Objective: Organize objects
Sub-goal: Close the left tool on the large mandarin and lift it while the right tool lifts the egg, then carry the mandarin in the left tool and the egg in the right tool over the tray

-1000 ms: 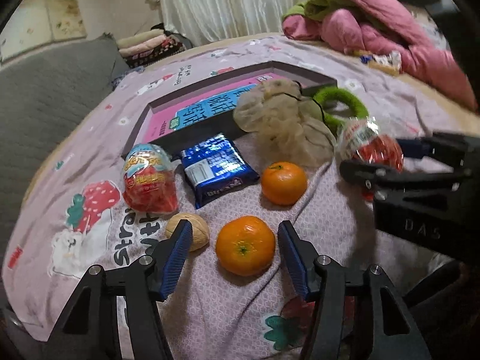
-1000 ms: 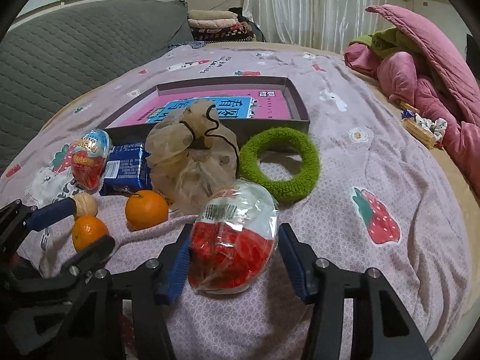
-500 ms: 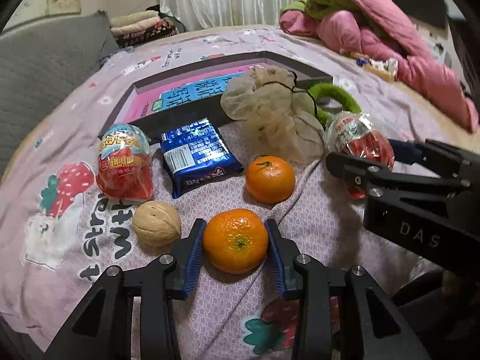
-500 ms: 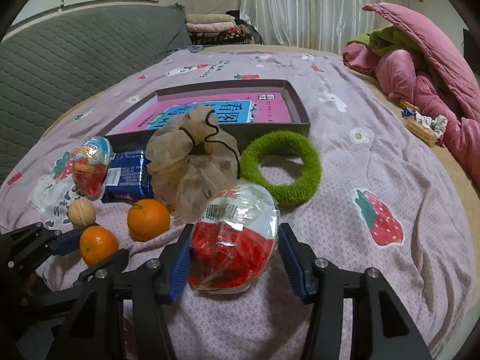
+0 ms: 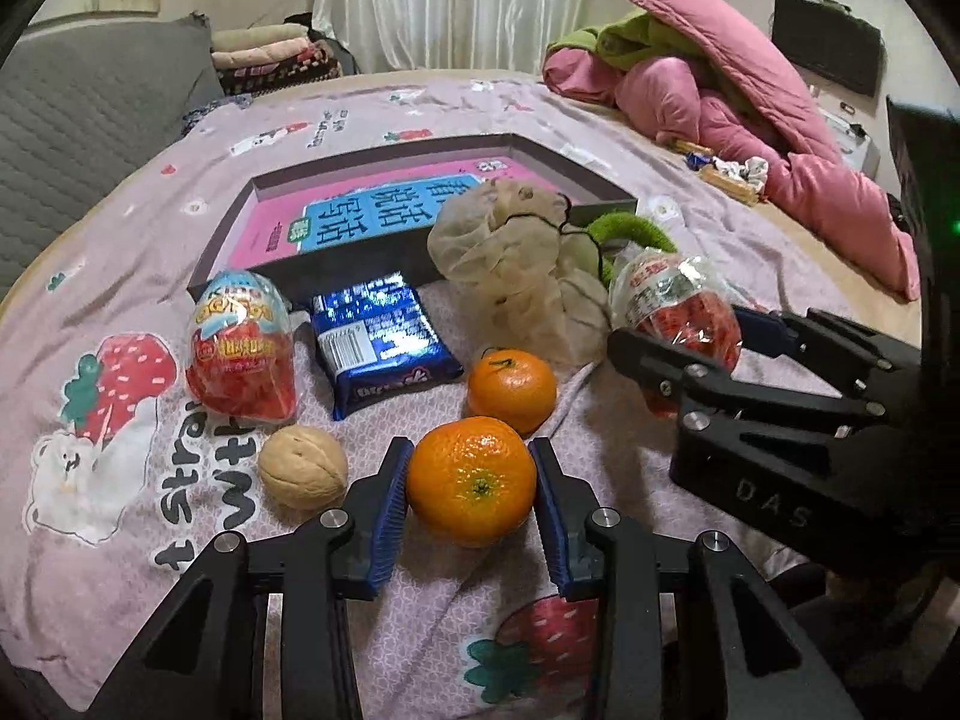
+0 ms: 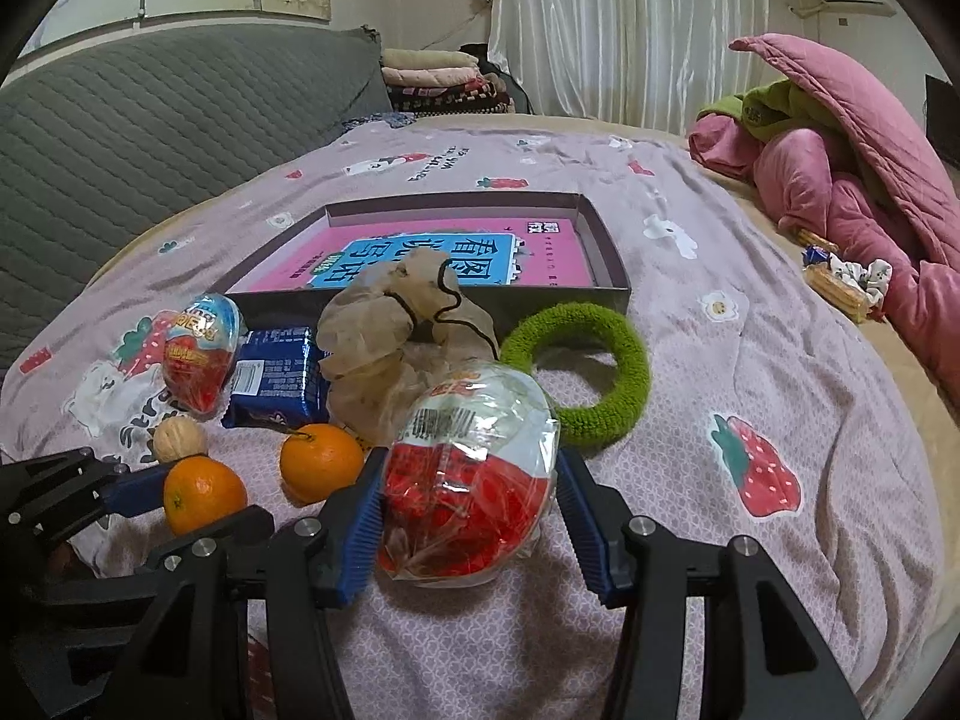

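My left gripper [image 5: 471,449] is shut on the near orange [image 5: 472,480], both blue pads pressed to its sides on the pink bedsheet. A second orange [image 5: 512,381] lies just behind it and a walnut [image 5: 303,467] to its left. My right gripper [image 6: 471,462] is shut on a red-and-white egg-shaped snack in clear wrap [image 6: 474,480]; in the left wrist view that gripper [image 5: 684,330] reaches in from the right. Farther back lie another wrapped egg [image 5: 243,354], a blue packet [image 5: 384,342], a beige mesh pouch [image 5: 516,264] and a green fuzzy ring [image 6: 579,372].
An open dark box [image 6: 606,240] with a pink and blue printed bottom stands behind the objects. A heap of pink and green quilts [image 6: 840,180] fills the right side. A grey padded backrest [image 6: 150,138] runs along the left. Bare sheet shows right of the ring.
My left gripper's jaws, wide around the near orange a second ago, have closed onto it and the gripper has rolled a little. The right gripper and its egg have stayed in place.
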A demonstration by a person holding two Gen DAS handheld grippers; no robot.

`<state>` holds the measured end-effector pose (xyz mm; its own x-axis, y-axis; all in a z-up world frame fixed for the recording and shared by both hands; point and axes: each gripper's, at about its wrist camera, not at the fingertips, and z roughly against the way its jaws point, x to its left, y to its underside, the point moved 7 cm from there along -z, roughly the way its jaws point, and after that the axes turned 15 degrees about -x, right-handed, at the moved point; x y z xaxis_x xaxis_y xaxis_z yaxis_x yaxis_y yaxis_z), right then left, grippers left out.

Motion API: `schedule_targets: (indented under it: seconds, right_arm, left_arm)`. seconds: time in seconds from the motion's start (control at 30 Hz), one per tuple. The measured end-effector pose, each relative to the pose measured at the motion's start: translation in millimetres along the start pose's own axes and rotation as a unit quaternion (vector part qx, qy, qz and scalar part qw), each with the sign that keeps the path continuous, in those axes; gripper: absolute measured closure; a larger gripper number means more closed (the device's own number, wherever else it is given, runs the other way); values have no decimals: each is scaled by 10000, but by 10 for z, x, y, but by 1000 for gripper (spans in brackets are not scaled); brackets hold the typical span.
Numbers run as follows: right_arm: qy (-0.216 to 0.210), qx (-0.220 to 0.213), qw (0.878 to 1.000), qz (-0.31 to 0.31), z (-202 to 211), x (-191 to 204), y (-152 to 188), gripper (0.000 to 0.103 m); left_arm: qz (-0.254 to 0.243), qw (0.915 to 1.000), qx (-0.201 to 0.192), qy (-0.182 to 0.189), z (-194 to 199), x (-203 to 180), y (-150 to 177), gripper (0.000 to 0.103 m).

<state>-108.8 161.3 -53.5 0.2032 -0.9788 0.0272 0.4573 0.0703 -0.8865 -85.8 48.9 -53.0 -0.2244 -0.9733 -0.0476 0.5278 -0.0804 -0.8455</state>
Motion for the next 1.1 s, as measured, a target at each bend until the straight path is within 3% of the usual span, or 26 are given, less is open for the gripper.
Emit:
schedule_targets:
  seconds: [0.63,1.1]
  right_arm:
    - [-22,-407,9992,34,123,58,-223,49]
    - [-18,-778,9969,71,154,122,-477,49]
  left_arm:
    - [223,9989,-423,-27,107,125,-320,63]
    - [425,9958,-755,-295,79,403,-687,63]
